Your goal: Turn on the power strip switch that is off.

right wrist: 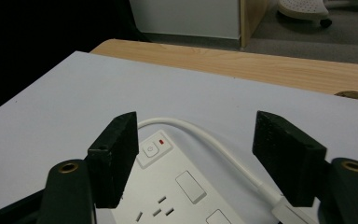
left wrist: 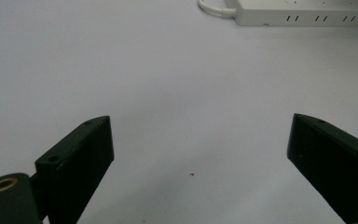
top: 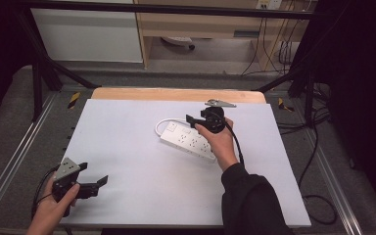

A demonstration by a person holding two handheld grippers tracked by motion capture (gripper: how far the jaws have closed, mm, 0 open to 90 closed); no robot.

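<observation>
We saw a table [top: 127,196] covered by a pale sheet, with a bare wooden strip [top: 176,94] along its far edge. Most of the sheet lay open: the whole stretch between the strip [top: 188,141] and the near edge was bare, and so was the left half.

The white power strip lay a little right of the table's middle, set at a slant, its switch end toward the far left. Its white cord [top: 161,125] looped out from that end and curved back along the far side. In the right gripper view the switch [right wrist: 151,149] showed a small red mark beside it, and the cord [right wrist: 214,142] ran close past the right-hand jaw.

The right gripper [top: 198,120] hung over the strip's far end, held in the right hand [top: 220,142], whose dark sleeve [top: 249,200] reached in from the near edge. Its jaws stood wide, one on each side of the switch end, touching nothing we could see.

The left gripper [top: 94,175] sat near the table's near-left corner, well apart from the strip, in the left hand [top: 54,205]. Its jaws also stood wide, with only bare sheet between them; the strip [left wrist: 303,13] showed far ahead of them.
</observation>
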